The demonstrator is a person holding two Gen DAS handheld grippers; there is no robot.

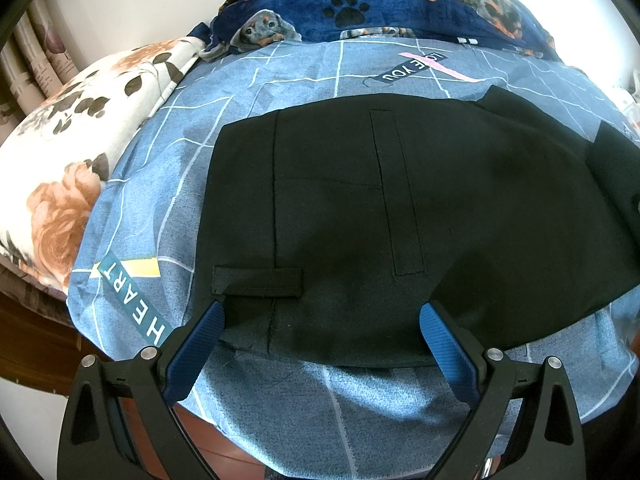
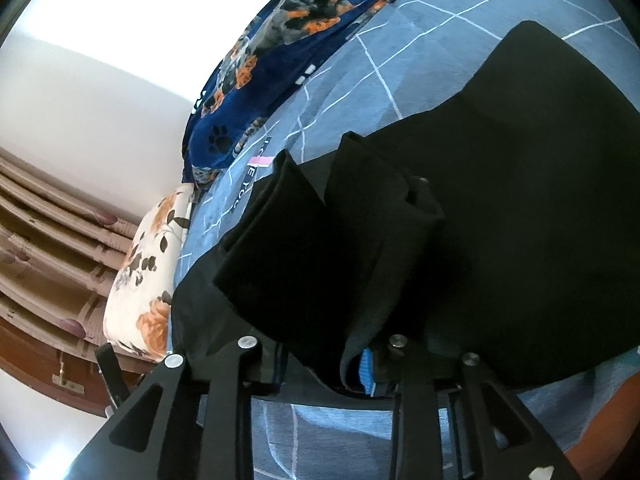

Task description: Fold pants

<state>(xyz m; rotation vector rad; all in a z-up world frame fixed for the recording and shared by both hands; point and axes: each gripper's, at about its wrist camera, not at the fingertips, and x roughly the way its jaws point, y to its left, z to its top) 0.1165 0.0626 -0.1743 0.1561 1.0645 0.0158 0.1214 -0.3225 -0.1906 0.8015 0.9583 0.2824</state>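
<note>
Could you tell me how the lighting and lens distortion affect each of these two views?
Left wrist view: even daylight, fisheye bowing the bedsheet, seams on the black pants readable. Right wrist view: wall blown out, the pants an underexposed featureless mass.

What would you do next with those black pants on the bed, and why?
Probably finish laying the raised leg ends over the waist part. The right gripper has the pants draped between its fingers, while the left gripper is open at the waistband edge.

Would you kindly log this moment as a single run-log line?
stage: folding pants on bedsheet | left tongs: open, straddling waistband edge | right tongs: fabric fold draped between, grip unclear
</note>
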